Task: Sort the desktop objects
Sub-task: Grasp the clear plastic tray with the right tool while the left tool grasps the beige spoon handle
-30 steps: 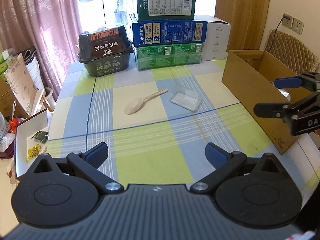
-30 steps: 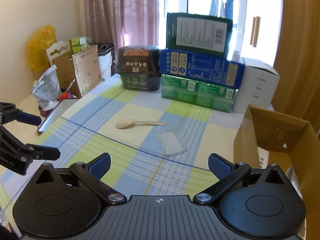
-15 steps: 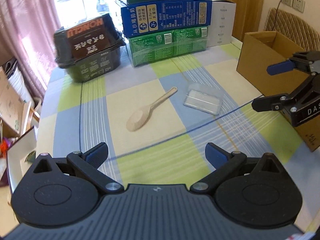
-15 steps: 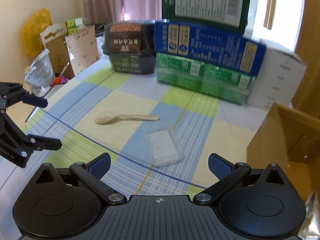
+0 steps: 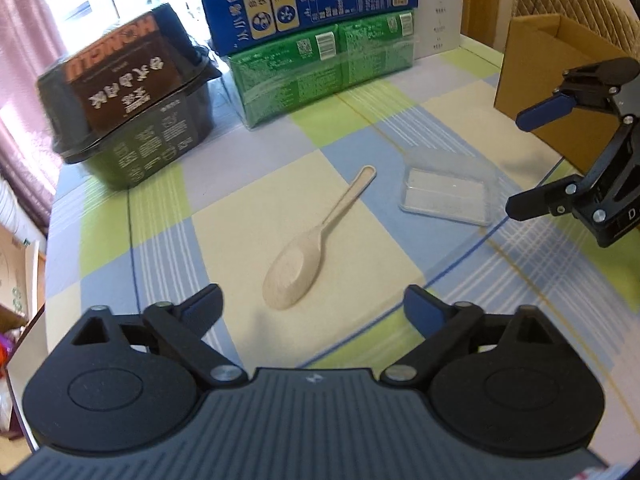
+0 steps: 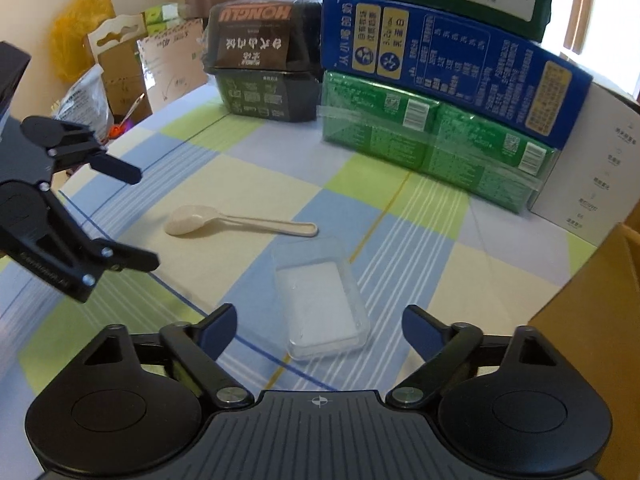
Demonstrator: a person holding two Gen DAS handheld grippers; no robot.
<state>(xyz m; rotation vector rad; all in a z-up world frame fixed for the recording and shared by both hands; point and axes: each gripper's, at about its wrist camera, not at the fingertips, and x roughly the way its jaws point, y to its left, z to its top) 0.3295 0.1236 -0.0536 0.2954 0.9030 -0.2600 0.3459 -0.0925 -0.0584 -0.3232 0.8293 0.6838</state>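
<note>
A beige spoon [image 5: 316,240] lies on the checked tablecloth, bowl toward me, just ahead of my left gripper [image 5: 312,304]. That gripper's jaws are closing but still wide, with nothing between them. To the spoon's right lies a clear plastic box [image 5: 448,196]. In the right wrist view this clear plastic box [image 6: 320,304] sits with its near end between the fingertips of my right gripper [image 6: 318,318]. Its jaws are closing too, and the pads are clear of the box. The spoon [image 6: 240,222] lies beyond. Each view shows the other gripper: the right gripper [image 5: 516,164] beside the box, the left gripper [image 6: 144,220] near the spoon.
Stacked green and blue cartons [image 5: 320,52] and a black food container [image 5: 132,108] line the table's far side, with a white box [image 6: 600,168] beside them. An open cardboard box [image 5: 552,64] stands at the right edge. Bags and cardboard [image 6: 104,64] sit off the table's left.
Both grippers have come forward and down toward the table, so the spoon and the clear box loom larger. Both pairs of jaws have narrowed a little.
</note>
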